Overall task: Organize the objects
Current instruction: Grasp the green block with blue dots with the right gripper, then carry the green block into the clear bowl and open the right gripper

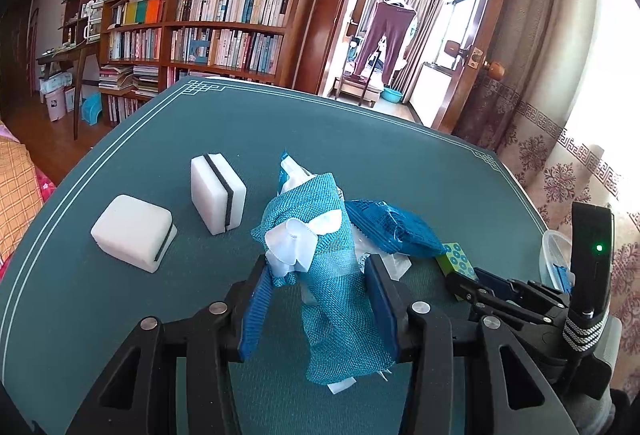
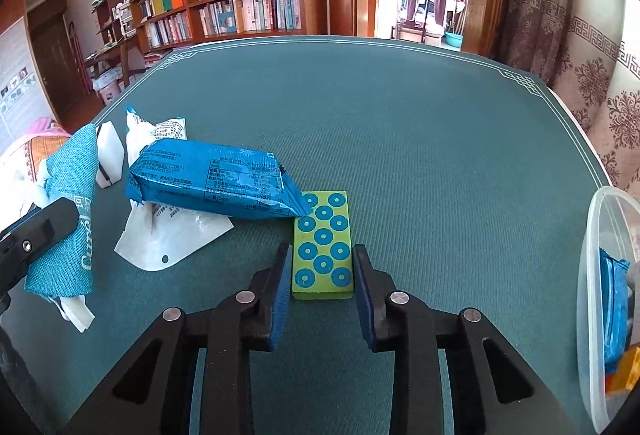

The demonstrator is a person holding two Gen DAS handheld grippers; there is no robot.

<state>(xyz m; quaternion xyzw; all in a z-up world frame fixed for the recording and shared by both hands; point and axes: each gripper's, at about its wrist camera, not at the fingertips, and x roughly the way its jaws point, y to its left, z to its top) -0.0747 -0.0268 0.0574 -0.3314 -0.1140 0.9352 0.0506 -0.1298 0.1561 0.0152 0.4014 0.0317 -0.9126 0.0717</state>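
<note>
My left gripper [image 1: 318, 275] is open around a teal woven pouch with a white bow [image 1: 316, 235], which hangs between its fingers above the table; it also shows in the right wrist view [image 2: 68, 203]. Whether the pads touch it I cannot tell. My right gripper [image 2: 322, 259] is open, its fingers on either side of a green block with blue dots [image 2: 323, 245] lying flat on the table. A blue snack packet [image 2: 212, 183] lies left of the block, its corner touching it, on a white plastic bag [image 2: 168, 239].
Two white sponges [image 1: 134, 231] [image 1: 218, 193] sit on the green table mat [image 2: 440, 155] at the left. A clear plastic container [image 2: 608, 295] holding blue packets stands at the right edge. Bookshelves and a doorway lie beyond the table.
</note>
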